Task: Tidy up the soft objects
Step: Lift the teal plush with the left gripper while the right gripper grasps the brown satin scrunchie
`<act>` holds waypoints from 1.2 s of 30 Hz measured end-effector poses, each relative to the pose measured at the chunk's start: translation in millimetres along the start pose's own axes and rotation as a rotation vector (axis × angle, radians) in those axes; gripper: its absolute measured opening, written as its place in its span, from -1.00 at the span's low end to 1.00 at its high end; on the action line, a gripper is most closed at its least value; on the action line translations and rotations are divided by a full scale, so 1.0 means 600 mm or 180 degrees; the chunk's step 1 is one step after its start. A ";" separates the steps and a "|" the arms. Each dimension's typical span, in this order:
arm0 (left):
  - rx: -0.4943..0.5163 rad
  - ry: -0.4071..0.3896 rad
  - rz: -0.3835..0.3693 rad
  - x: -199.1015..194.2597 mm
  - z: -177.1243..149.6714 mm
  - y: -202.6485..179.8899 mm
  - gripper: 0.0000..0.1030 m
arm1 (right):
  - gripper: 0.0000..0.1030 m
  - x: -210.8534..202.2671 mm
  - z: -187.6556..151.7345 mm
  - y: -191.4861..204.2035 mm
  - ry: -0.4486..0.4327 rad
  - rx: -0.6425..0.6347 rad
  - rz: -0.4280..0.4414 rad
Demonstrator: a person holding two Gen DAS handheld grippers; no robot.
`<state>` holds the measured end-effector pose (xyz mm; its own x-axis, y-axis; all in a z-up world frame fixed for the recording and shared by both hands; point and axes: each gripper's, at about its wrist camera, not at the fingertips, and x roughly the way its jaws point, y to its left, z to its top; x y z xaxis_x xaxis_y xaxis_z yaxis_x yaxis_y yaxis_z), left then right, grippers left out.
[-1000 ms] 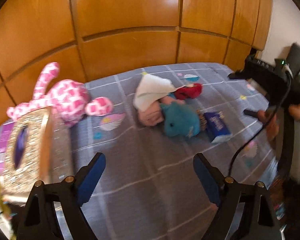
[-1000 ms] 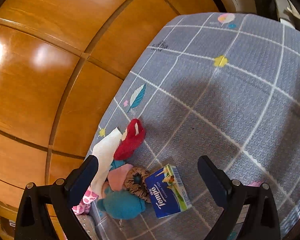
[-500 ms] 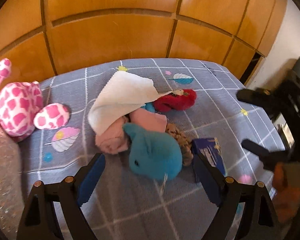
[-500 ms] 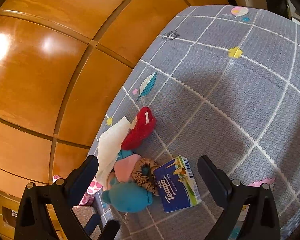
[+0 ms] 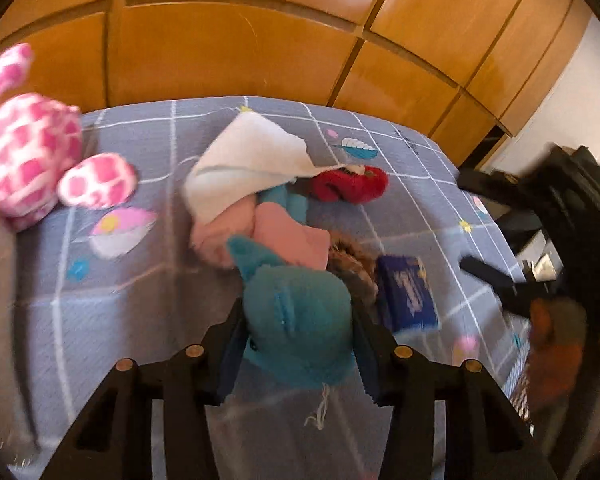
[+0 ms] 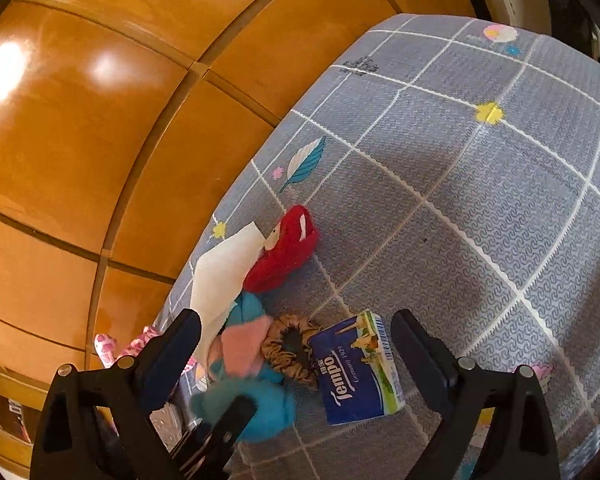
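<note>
Left gripper (image 5: pixel 300 336) has just been closing, its jaws now clamped on the teal plush toy (image 5: pixel 296 320) mid-mat (image 6: pixel 480 208). Right gripper (image 6: pixel 296 344) hangs with jaws wide apart above the Tempo tissue pack (image 6: pixel 356 372).

Glossy wooden wardrobe panels (image 6: pixel 80 128); grey checked mat (image 6: pixel 480 220); white wall (image 5: pixel 572 92).

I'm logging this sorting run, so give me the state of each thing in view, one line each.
left gripper: fingers just closed in, pressing the teal plush
teal plush: gripped, on the mat
right gripper: open, holding nothing
white cloth: draped over the pile
pink cloth: crumpled in the pile
red plush: lying loose
tissue pack: lying flat, unopened
scrunchie: lying flat
</note>
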<state>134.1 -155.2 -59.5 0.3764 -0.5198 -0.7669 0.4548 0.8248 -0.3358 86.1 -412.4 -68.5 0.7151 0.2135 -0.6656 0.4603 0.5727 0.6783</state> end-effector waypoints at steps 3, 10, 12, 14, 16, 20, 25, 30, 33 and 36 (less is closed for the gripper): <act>0.0043 0.0004 0.0079 -0.026 -0.035 0.012 -0.02 | 0.80 0.006 -0.004 0.013 0.0059 -0.0150 0.0036; 0.0247 -0.0070 0.0174 -0.071 -0.125 0.027 -0.02 | 0.30 0.036 -0.053 0.101 0.0282 -0.1238 -0.0165; 0.0285 -0.0099 0.0178 -0.074 -0.133 0.027 -0.02 | 0.20 0.052 -0.074 0.121 0.0383 -0.1556 -0.0291; 0.0308 -0.0109 0.0188 -0.069 -0.130 0.025 -0.02 | 0.11 0.067 -0.093 0.133 0.0469 -0.1807 -0.0405; 0.0269 -0.0117 0.0176 -0.067 -0.126 0.026 -0.02 | 0.09 0.088 -0.115 0.147 0.0548 -0.2114 -0.0622; 0.0225 -0.0106 0.0160 -0.058 -0.119 0.030 -0.01 | -0.04 0.128 -0.143 0.153 0.0695 -0.2496 -0.1015; 0.0217 -0.0133 0.0131 -0.058 -0.123 0.034 -0.03 | -0.57 0.168 -0.151 0.130 0.0912 -0.2553 -0.1436; 0.0267 -0.0165 0.0129 -0.076 -0.137 0.036 -0.07 | -0.55 0.168 -0.120 0.105 0.1026 -0.2077 -0.1195; 0.0285 -0.0169 0.0143 -0.089 -0.147 0.037 -0.08 | -0.55 0.163 -0.096 0.082 0.1051 -0.1704 -0.0955; 0.0302 -0.0170 0.0119 -0.102 -0.156 0.039 -0.10 | -0.55 0.159 -0.087 0.072 0.1063 -0.1624 -0.0876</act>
<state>46.2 -83.2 -71.5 0.4359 -0.5022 -0.7469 0.5131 0.8205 -0.2522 146.8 -325.6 -118.9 0.3681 0.1926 -0.9096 0.2375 0.9264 0.2923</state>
